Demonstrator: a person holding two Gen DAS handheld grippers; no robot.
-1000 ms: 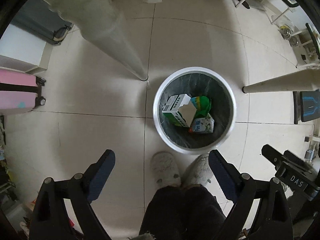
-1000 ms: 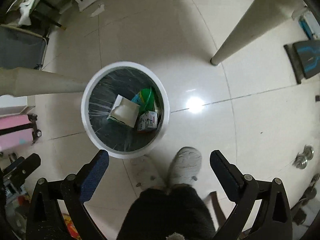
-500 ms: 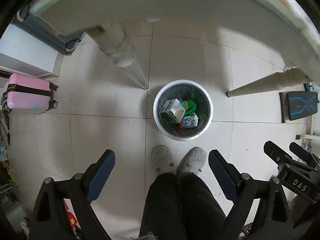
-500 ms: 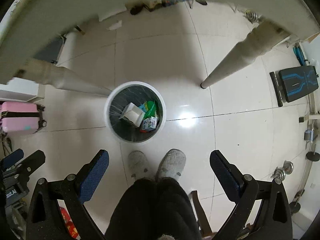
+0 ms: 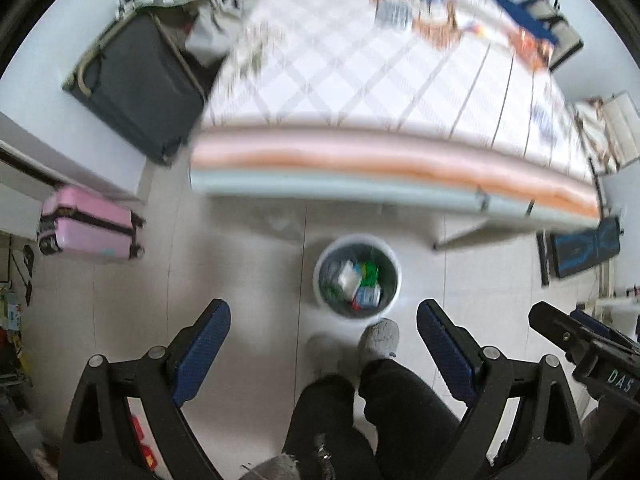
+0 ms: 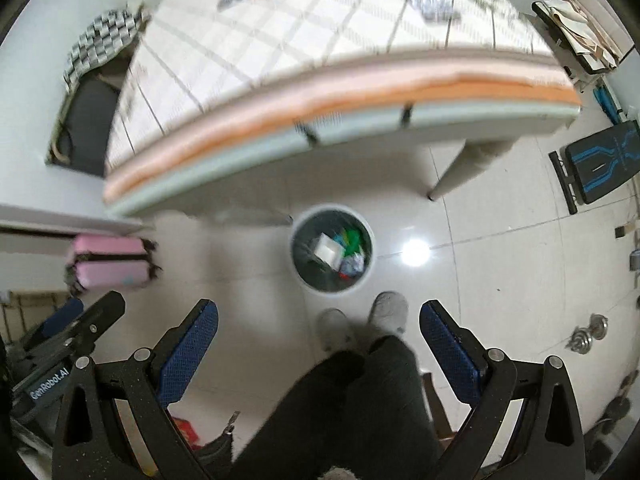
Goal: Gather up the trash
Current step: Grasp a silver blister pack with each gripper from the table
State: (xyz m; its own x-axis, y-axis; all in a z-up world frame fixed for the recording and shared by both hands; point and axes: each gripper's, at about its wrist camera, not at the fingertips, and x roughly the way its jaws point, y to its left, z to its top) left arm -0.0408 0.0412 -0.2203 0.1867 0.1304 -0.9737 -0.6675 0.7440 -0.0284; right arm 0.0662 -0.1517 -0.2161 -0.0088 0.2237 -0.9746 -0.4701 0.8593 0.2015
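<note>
A white round trash bin [image 5: 394, 268] with a dark liner stands on the floor by the table's front edge; it also shows in the right wrist view [image 6: 298, 236]. Inside lie a white carton [image 5: 347, 278], green packaging [image 5: 370, 269] and a small blue-white carton [image 5: 367, 295]. My left gripper [image 5: 323, 324] is open and empty, high above the floor. My right gripper [image 6: 319, 322] is open and empty, also high above the bin. On the table top lie blurred small items [image 5: 394, 12], too smeared to name.
A table with a checked cloth [image 5: 360, 80] spans the upper view, its leg [image 6: 466, 168] near the bin. A pink suitcase [image 5: 90, 226] and a dark case [image 5: 136, 84] stand left. A black-blue bench [image 6: 600, 164] lies right. The person's slippered feet [image 5: 378, 336] stand before the bin.
Both grippers have risen from close above the bin to above table height. The bin looks much smaller and the table top has come into view. Both stay open.
</note>
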